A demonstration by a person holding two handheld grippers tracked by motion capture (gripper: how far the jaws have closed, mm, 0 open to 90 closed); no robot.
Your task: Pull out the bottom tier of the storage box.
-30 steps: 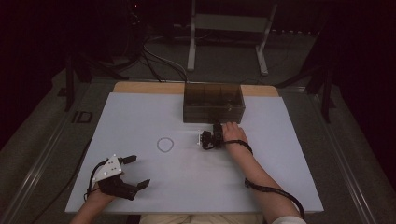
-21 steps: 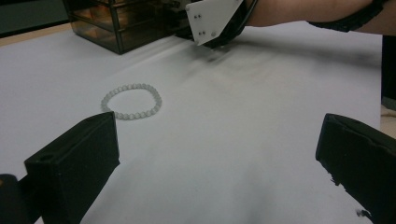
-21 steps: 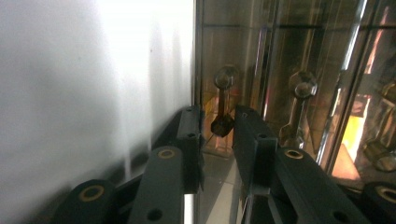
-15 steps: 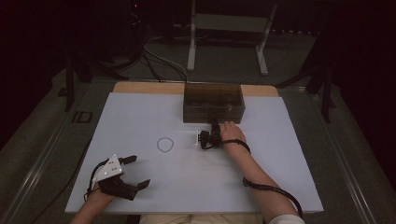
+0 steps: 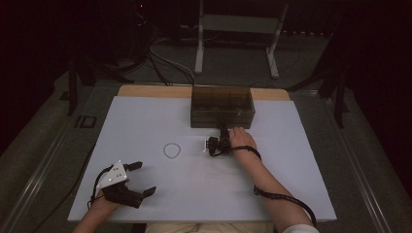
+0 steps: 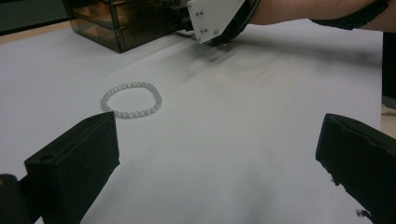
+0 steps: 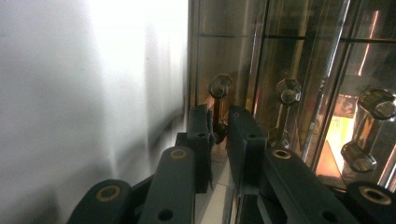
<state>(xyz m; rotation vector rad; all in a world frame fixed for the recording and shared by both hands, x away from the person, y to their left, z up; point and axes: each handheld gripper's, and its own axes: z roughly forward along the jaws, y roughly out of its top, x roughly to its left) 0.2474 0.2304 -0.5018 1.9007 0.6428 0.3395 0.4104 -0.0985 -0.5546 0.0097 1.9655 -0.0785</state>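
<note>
On the white surface [image 5: 145, 126], a bead bracelet [image 5: 172, 150] lies flat, alone, at about 9 o'clock from the right claw [image 5: 214, 145] and at 1 o'clock from the left claw [image 5: 141, 179]. In the left gripper view the bracelet [image 6: 131, 100] lies ahead of the left-hand jaw, with bare surface all round it and nothing between it and the jaws.

A brown see-through box [image 5: 222, 107] stands at the far edge of the surface, at 12 o'clock from the right claw and just beside it. The high view shows partitions that split the box into compartments; what lies in them cannot be made out there. In the right gripper view the box [image 7: 299, 56] has a row of small knobs [image 7: 288, 91] on stems along its front wall.

The right claw [image 7: 218, 126] has just been closing, and its jaws now stand close together around the stem of the leftmost knob [image 7: 220, 86]; whether the pads press on the stem cannot be told. The right hand [image 5: 243, 140] rests low on the surface at the box's front.

The left claw [image 6: 215, 154] is wide open and holds nothing, resting near the surface's near-left corner, well apart from the box.
</note>
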